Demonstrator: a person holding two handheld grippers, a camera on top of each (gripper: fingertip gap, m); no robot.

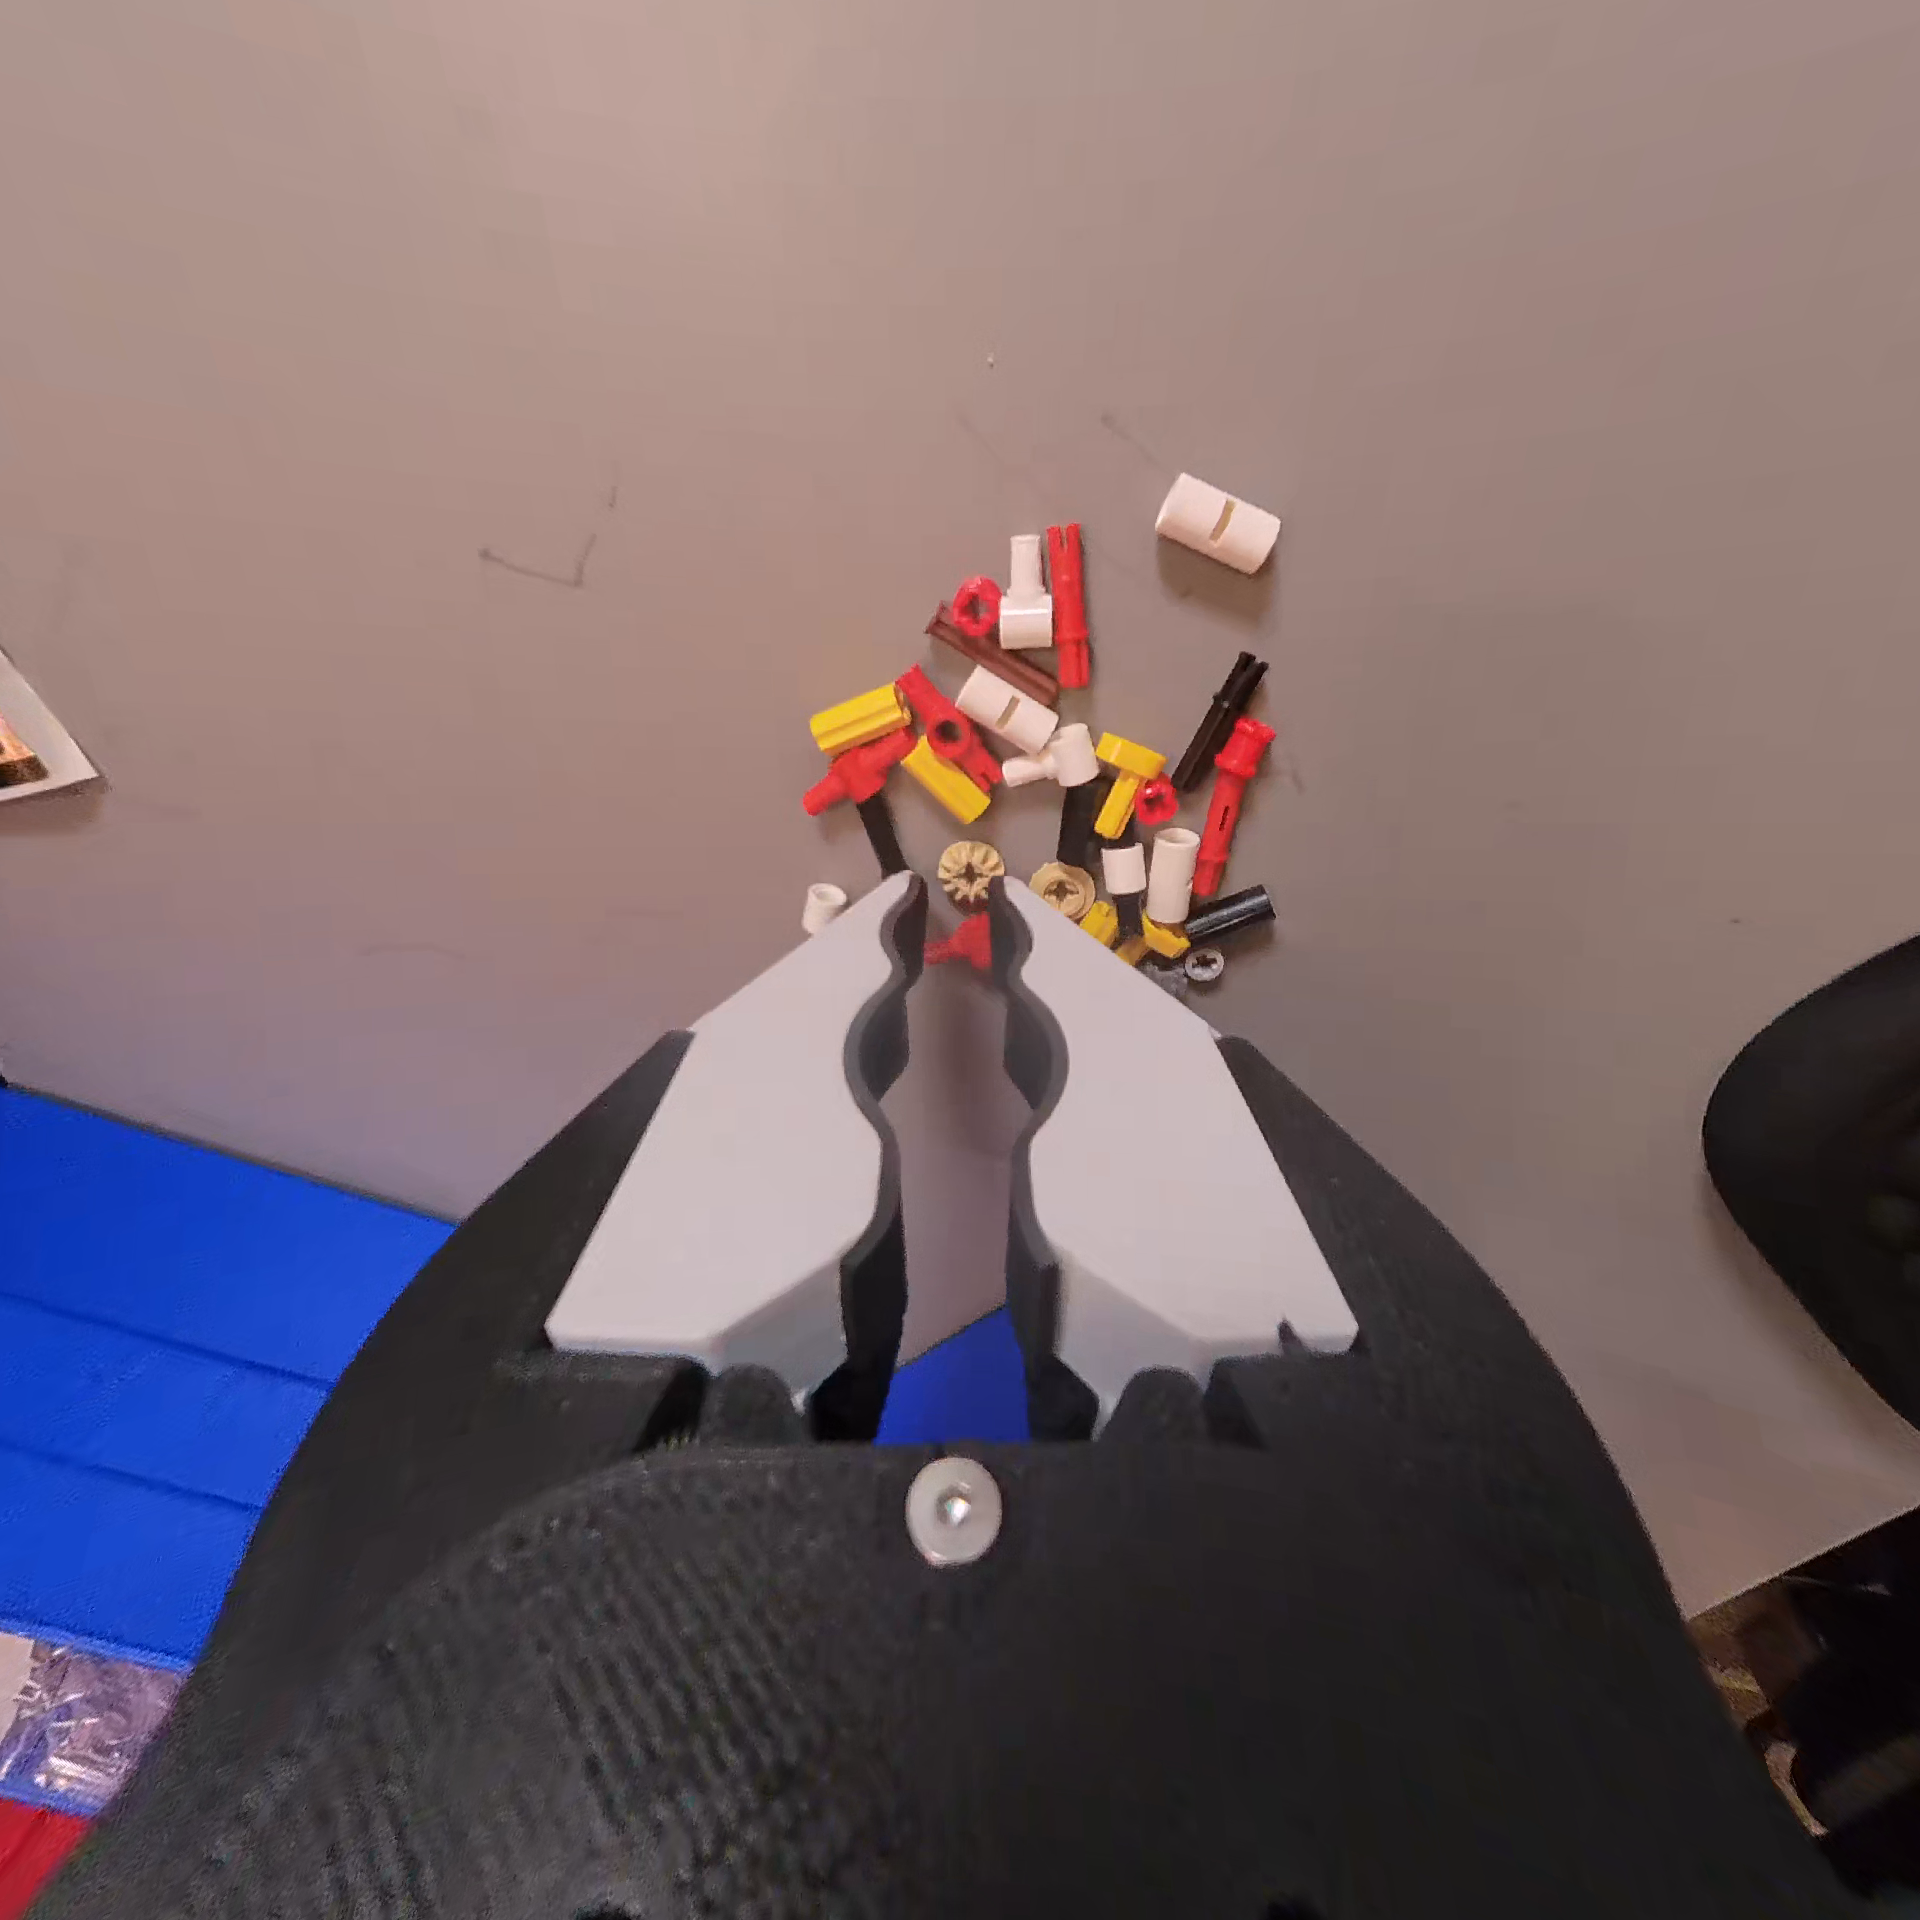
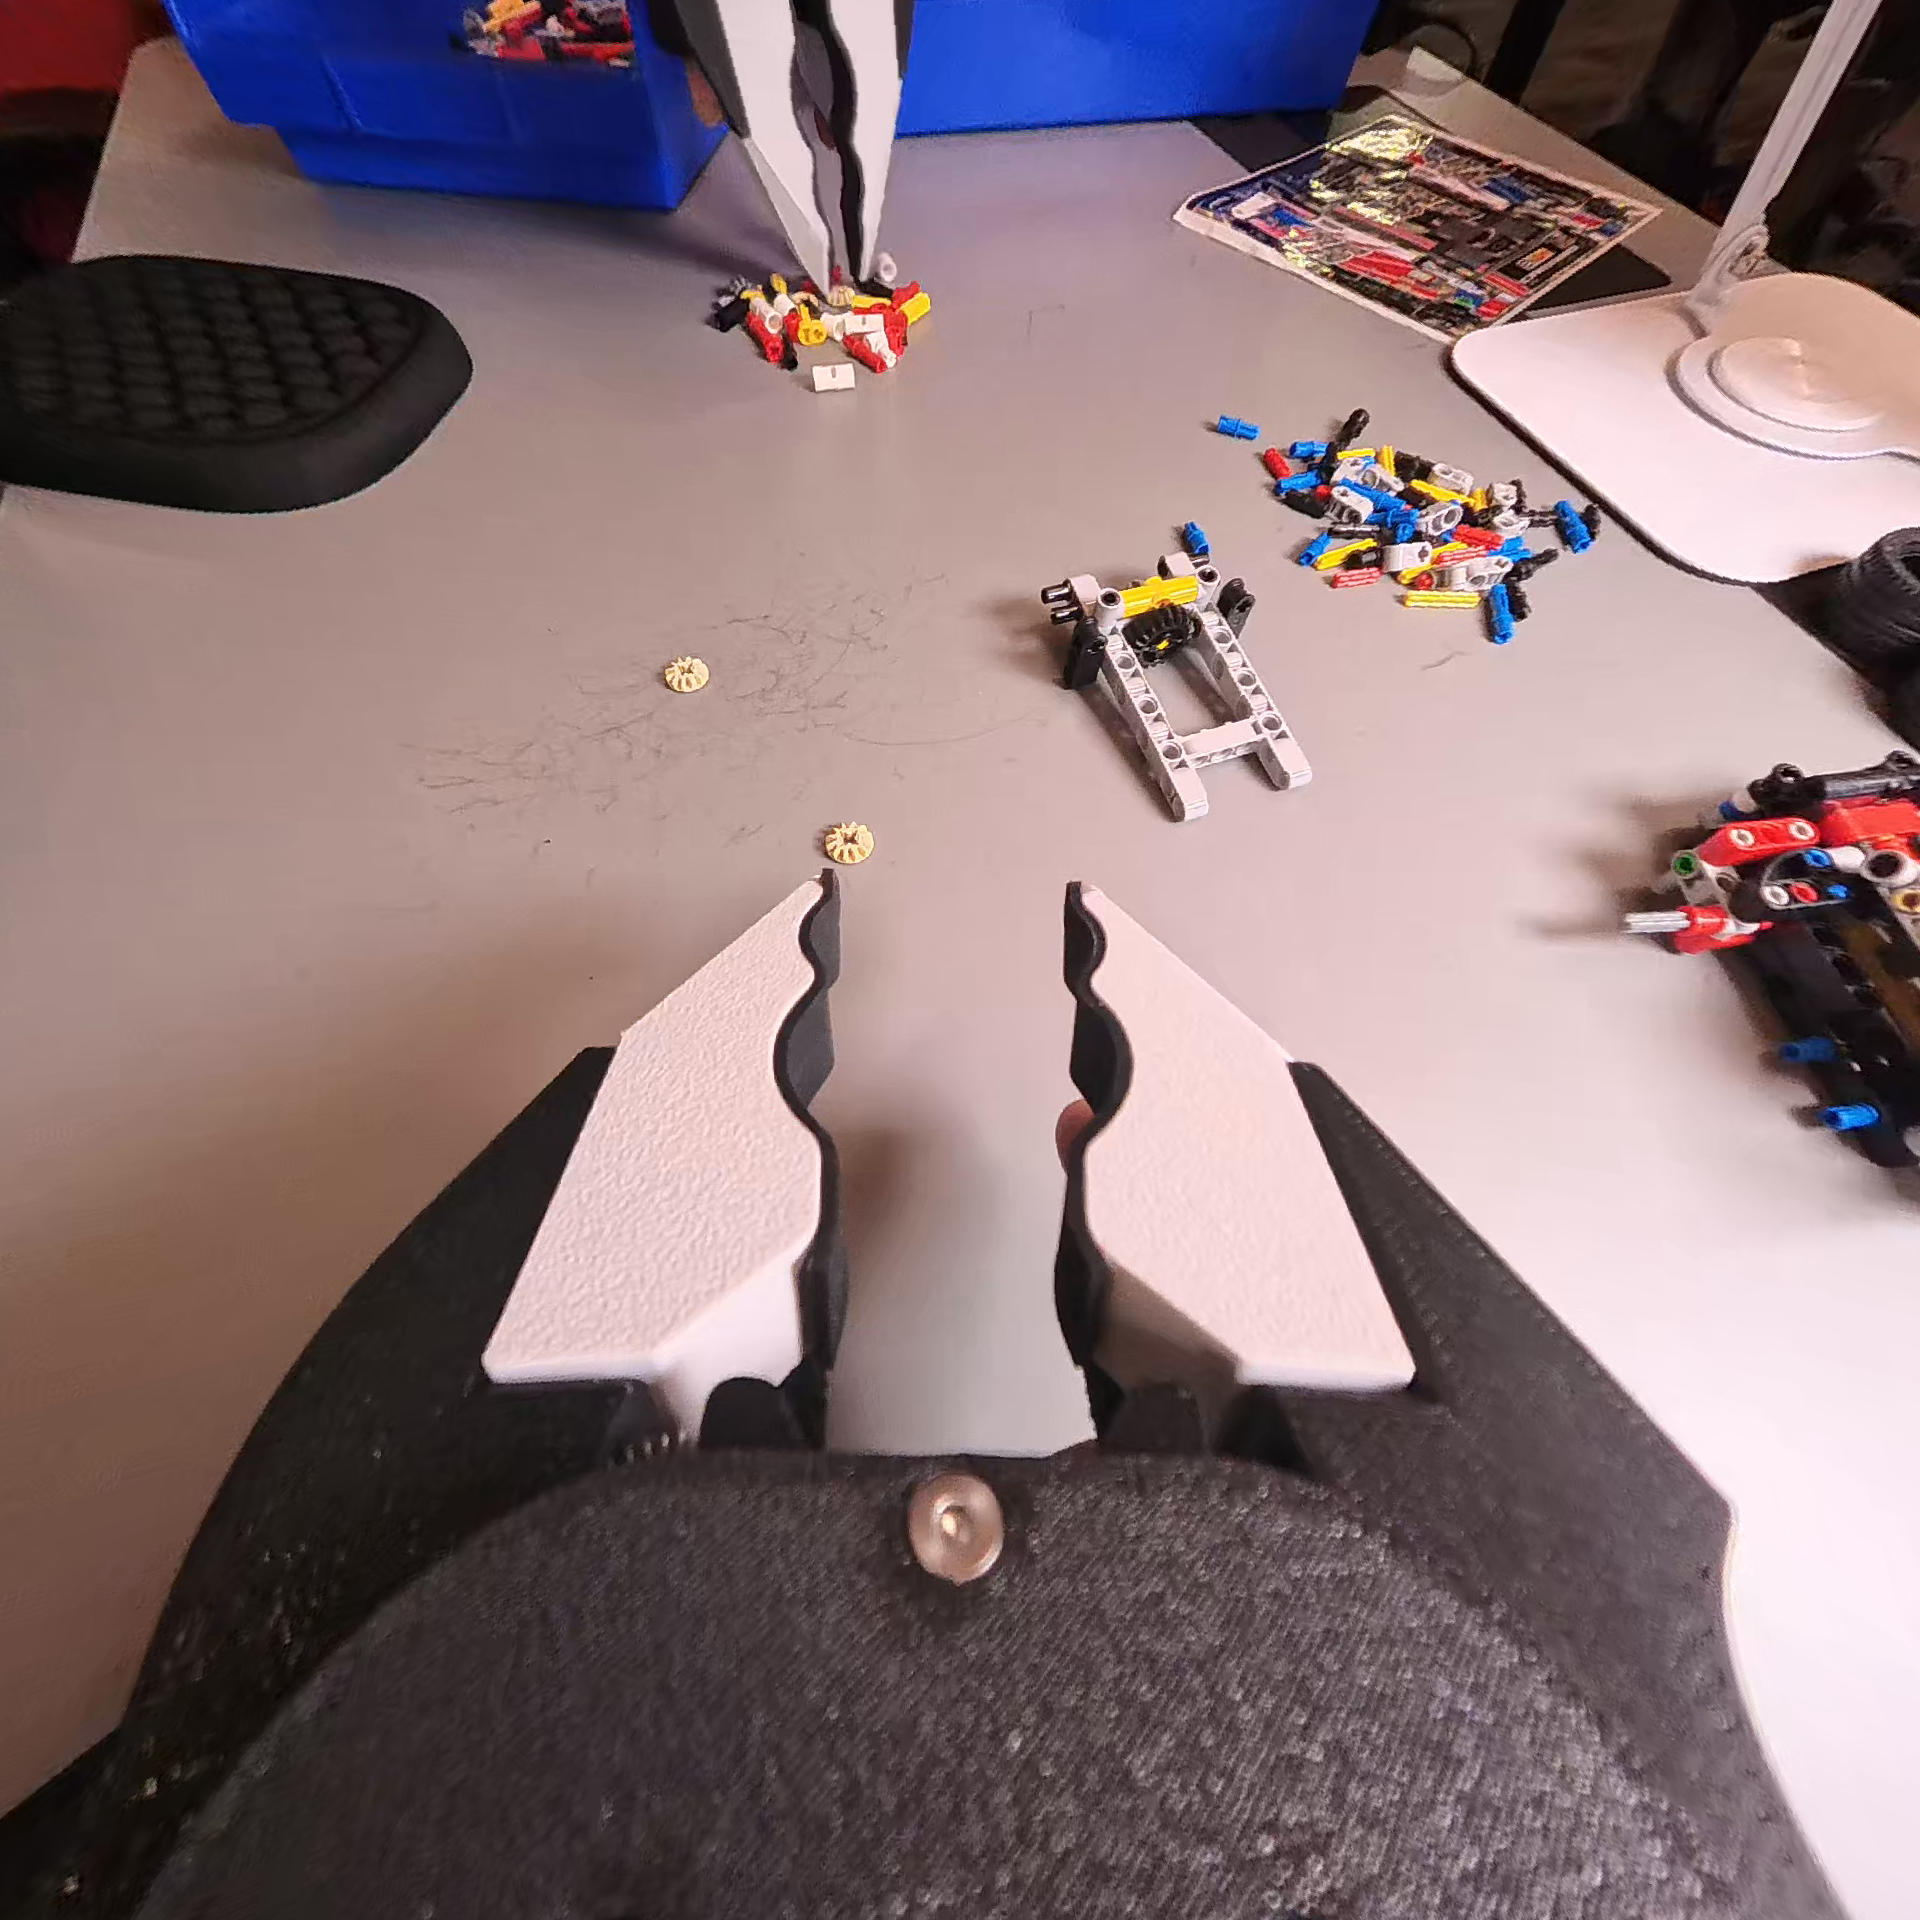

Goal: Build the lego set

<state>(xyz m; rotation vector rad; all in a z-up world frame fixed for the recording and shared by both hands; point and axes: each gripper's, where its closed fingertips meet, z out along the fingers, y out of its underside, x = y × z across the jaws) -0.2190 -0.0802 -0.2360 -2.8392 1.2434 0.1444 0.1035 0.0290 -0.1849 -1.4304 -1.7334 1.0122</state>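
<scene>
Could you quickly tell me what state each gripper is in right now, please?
Left gripper: open, narrow gap, tips over the small parts pile, holding nothing.
Right gripper: open wide, empty.

A scuffed, flat grey table (image 2: 520, 987) carries everything. The landmark is a grey beam frame with a black gear and yellow connector (image 2: 1179, 675). Left of it lie two tan bevel gears (image 2: 687, 675) (image 2: 849, 843). Behind it to the left sits a red, yellow and white parts pile (image 2: 821, 317); to its right a blue, black and yellow parts pile (image 2: 1423, 520) and a white lamp base (image 2: 1621, 416).
</scene>
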